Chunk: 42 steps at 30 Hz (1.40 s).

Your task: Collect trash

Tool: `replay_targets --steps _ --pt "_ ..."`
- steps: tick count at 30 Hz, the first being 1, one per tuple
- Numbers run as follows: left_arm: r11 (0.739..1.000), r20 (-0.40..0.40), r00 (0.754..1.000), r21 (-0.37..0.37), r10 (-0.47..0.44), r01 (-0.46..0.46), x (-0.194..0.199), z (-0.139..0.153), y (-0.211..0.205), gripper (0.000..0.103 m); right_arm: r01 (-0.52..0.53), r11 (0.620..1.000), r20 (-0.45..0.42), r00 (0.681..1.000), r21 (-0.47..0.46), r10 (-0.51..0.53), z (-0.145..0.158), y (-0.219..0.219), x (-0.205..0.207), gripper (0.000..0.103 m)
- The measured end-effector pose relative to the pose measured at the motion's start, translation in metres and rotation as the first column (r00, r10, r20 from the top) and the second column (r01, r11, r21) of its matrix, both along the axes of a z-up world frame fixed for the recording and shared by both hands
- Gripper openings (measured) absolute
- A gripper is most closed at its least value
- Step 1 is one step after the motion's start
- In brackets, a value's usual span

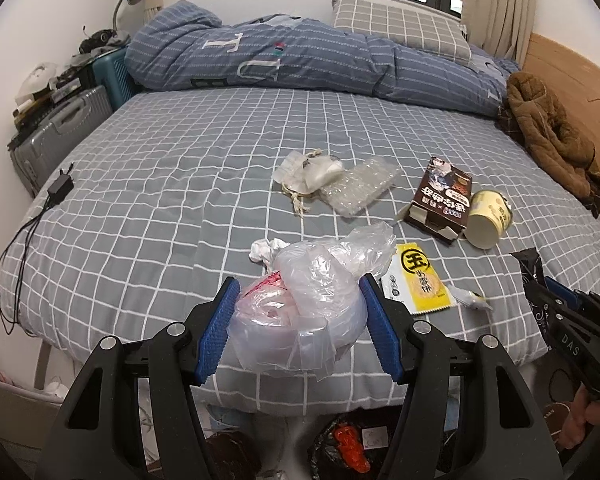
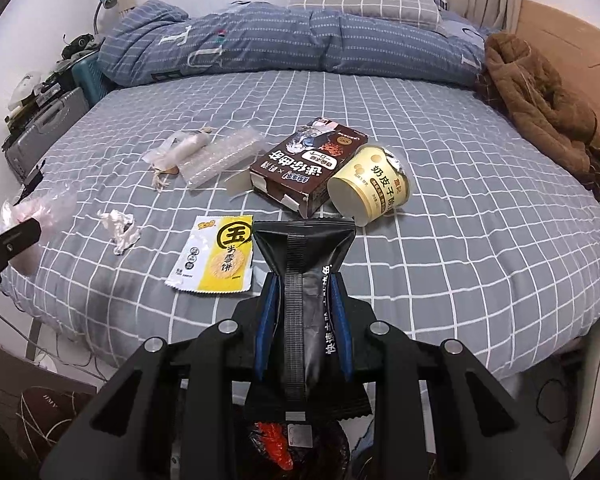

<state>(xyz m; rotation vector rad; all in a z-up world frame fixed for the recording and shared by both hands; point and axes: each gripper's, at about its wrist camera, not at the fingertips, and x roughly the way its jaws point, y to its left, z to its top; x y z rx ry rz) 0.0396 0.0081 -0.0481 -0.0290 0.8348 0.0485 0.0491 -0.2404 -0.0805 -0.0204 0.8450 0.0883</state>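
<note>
My left gripper (image 1: 298, 292) is shut on a crumpled clear plastic bag (image 1: 300, 312) and holds it over the bed's near edge. My right gripper (image 2: 302, 280) is shut on a black snack wrapper (image 2: 304, 256); it shows at the right of the left wrist view (image 1: 534, 276). On the grey checked bed (image 2: 460, 280) lie a yellow cracker packet (image 2: 216, 260), a crumpled white tissue (image 2: 120, 226), a brown box (image 2: 308, 166), a tipped yellow cup (image 2: 370, 186), a bubble-wrap piece (image 2: 220, 156) and a small clear pouch (image 2: 180, 150).
A rolled blue quilt (image 1: 300, 60) and a pillow (image 1: 400, 26) lie at the bed's far side, a brown coat (image 1: 552, 136) at the right. A black charger with cable (image 1: 58, 188) lies at the left edge. Suitcases (image 1: 60, 132) stand left. A dark bag with orange trash (image 2: 276, 440) is below.
</note>
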Motion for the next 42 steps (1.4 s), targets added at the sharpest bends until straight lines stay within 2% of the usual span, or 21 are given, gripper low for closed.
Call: replay_targets --steps 19,29,42 --pt "0.999 0.006 0.999 -0.01 -0.032 0.032 -0.047 0.002 -0.022 0.06 -0.006 1.0 0.025 1.0 0.004 0.006 0.011 0.0 -0.045 0.026" --pt "0.999 -0.006 0.999 -0.011 -0.049 0.049 -0.071 -0.005 -0.034 0.06 0.0 1.0 0.021 1.0 0.011 0.0 0.005 -0.004 -0.08 0.026" --pt "0.998 -0.035 0.997 -0.012 -0.069 0.068 -0.099 -0.025 -0.05 0.06 0.009 1.0 0.002 1.0 0.011 -0.009 -0.009 -0.01 -0.107 0.026"
